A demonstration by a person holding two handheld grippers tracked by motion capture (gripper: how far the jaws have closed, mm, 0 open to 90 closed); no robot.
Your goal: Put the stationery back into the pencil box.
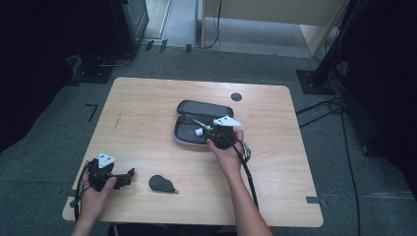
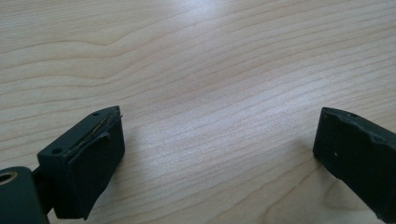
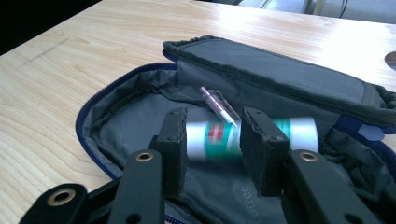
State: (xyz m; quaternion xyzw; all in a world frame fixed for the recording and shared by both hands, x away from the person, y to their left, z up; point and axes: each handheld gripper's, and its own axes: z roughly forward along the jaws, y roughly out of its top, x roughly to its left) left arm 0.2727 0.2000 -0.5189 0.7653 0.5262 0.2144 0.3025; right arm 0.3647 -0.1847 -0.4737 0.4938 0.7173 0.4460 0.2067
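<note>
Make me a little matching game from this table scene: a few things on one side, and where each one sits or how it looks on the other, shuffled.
Things:
1. pencil case
2. white and green tube
3. left gripper
4. small dark teardrop-shaped object

Places or states:
A. lies alone on the bare wood between the two hands
B. unzipped and spread open near the middle of the table
C. jaws wide apart over bare wood, nothing between them
D. lies inside the open case, behind the right gripper

Pairs: 1-B, 2-D, 3-C, 4-A
</note>
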